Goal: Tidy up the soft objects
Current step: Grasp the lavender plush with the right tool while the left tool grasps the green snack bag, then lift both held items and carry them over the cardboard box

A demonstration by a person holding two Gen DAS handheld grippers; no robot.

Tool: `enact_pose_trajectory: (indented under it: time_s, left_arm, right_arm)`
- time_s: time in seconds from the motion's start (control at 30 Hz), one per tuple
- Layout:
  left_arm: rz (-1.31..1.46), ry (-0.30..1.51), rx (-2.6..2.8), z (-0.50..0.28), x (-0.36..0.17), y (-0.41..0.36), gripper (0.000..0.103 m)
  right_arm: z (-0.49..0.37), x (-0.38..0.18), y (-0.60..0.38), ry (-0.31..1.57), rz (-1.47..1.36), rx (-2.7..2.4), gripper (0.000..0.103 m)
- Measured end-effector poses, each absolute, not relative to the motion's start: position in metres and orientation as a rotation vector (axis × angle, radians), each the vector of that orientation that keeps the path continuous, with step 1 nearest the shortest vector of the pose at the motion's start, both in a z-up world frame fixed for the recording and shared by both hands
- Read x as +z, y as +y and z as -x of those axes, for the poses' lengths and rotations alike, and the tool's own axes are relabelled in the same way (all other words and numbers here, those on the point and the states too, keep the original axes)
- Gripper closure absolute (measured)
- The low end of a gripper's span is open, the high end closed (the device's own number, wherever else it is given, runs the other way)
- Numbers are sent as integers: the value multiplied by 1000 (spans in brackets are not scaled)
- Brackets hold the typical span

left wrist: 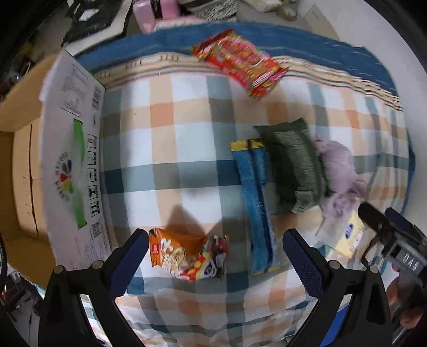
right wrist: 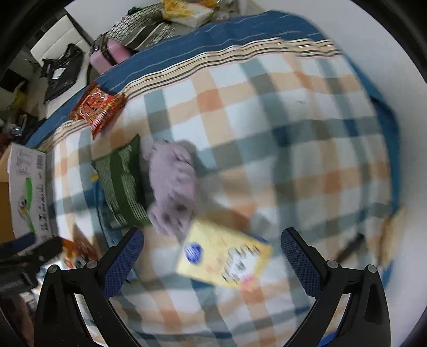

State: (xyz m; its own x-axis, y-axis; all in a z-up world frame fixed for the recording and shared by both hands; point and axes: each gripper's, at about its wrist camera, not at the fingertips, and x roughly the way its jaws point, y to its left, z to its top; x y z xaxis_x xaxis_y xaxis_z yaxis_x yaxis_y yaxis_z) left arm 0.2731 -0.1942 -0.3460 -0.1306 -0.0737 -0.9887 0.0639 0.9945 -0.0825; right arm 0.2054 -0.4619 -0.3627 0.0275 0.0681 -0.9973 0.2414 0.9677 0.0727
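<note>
On the checked bedcover lie a red snack bag, an orange snack bag, a blue packet, a folded green cloth, a lilac fluffy cloth and a yellow tissue pack. My left gripper is open and empty, its fingers on either side of the orange bag. My right gripper is open and empty, above the yellow tissue pack. The right wrist view also shows the lilac cloth, green cloth and red bag.
An open cardboard box stands at the left edge of the bed, also in the right wrist view. A pink object and dark bags sit beyond the bed's far edge. A white wall is to the right.
</note>
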Motion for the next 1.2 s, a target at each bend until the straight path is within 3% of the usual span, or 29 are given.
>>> enact_pose_trajectory:
  time_s: [0.13, 0.23, 0.37, 0.47, 0.8, 0.93, 1.0, 1.03, 1.2]
  left_arm:
    - [52, 1746, -114, -284, -359, -190, 0]
    - [88, 1743, -120, -292, -357, -192, 0]
    - [103, 1745, -155, -297, -350, -206, 0]
    - [107, 1756, -185, -300, -348, -221, 0]
    - [101, 1832, -265, -313, -384, -278, 1]
    - [29, 1863, -242, -309, -412, -292, 20]
    - [-16, 1837, -235, -307, -410, -296, 37]
    - [-38, 1825, -241, -305, -408, -298, 56]
    - [-73, 1814, -252, -292, -410, -298, 63]
  right_arm:
    - [-233, -391, -456, 1613, -266, -108, 2]
    - [-246, -412, -452, 1662, -291, -89, 13]
    - [-249, -439, -440, 1749, -241, -83, 47]
    - [-247, -435, -441, 1744, -253, -77, 66]
    - [-233, -413, -479, 1705, -335, -173, 68]
    - [-228, -417, -480, 1686, -391, -163, 64]
    - [-226, -414, -495, 1688, -410, -163, 54]
    - [-225, -414, -500, 1685, -418, -172, 53]
    - [-230, -417, -498, 1687, -405, -168, 52]
